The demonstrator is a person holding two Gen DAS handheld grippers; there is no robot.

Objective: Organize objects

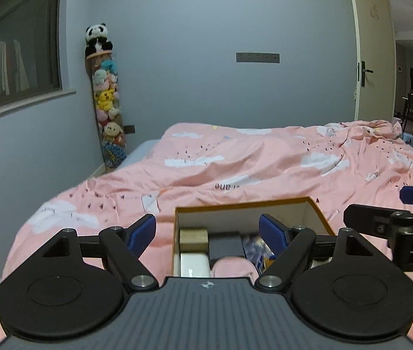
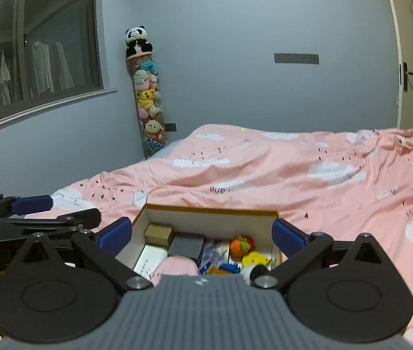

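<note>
Bed (image 2: 264, 175) under a pink cloud-print duvet (image 1: 235, 169) carries the open cardboard box (image 2: 206, 213), the landmark here. Inside the box: a tan carton (image 2: 159, 234) at the far left, a dark grey case (image 2: 187, 246) beside it, a white flat pack (image 2: 151, 259) and a pink pouch (image 2: 174, 267) nearer the camera, and an orange knitted toy (image 2: 242, 245) with a yellow toy (image 2: 254, 258) to the right.

Left claw (image 1: 207, 232) hovers over the box's left half, jaws apart, holding nothing. Right claw (image 2: 202, 234) spans the box mouth, jaws apart, also empty.

Judgement: most items look packed; the step in hand is either a final tidy or a retreat. The next move calls for picking one item and closing on it squarely.

Behind the box: blue-grey wall, a hanging net of plush toys (image 2: 149, 99) topped by a panda (image 2: 138, 42), a window on the left, a door on the right.
</note>
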